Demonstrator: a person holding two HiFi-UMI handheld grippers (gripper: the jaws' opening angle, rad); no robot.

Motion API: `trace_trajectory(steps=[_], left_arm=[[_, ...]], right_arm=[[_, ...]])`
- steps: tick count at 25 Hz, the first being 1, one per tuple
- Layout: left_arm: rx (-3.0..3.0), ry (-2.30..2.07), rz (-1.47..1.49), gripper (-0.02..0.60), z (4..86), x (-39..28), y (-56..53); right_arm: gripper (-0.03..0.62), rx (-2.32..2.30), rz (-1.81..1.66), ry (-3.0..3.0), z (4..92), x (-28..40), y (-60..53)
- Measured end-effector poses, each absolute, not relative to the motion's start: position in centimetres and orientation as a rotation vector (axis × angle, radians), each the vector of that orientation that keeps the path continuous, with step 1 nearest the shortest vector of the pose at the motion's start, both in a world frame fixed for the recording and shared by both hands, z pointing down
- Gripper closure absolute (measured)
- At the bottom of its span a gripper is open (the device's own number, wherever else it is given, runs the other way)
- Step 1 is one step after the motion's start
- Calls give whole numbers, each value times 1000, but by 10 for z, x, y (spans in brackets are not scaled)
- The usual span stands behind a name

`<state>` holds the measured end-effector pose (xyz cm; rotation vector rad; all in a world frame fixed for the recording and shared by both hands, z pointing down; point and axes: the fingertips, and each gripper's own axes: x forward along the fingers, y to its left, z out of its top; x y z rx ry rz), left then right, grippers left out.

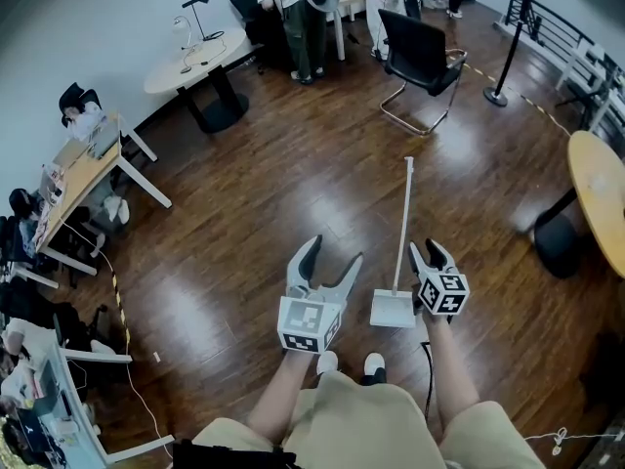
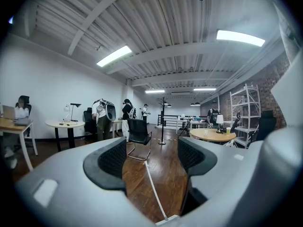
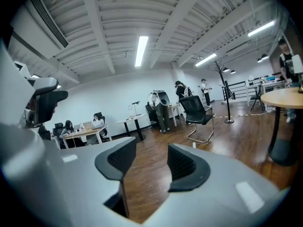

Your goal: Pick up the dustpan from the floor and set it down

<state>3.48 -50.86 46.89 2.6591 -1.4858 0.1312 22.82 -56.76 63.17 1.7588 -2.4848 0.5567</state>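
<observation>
Head view shows the dustpan (image 1: 393,309) lying flat on the wooden floor (image 1: 244,213), just ahead of the person's shoes (image 1: 374,363). Its long white handle (image 1: 403,223) stretches away toward a black chair (image 1: 420,52). The right tongs (image 1: 427,252) appear just beside the pan's right edge, held up off the floor. In the right gripper view their jaws stand apart, with only bare floor between them. The left tongs (image 1: 334,254) are to the left of the pan, jaws spread wide. The left gripper view shows the handle on the floor beyond the gap, not gripped. A round table (image 1: 601,189) stands at the right, and people (image 1: 303,18) stand at the far end of the room.
</observation>
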Motion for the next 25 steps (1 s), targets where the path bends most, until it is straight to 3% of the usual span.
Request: trace_trajectory(steps=[10,25], left_arm=[[2587,-1637,57,265,453,-4,-523],[2512,-1889,-58,272,415,-66,-516]], right_arm=[[353,1731,313,-2664,537,194,-570],[345,1691,86,-2749,468,158,-550]])
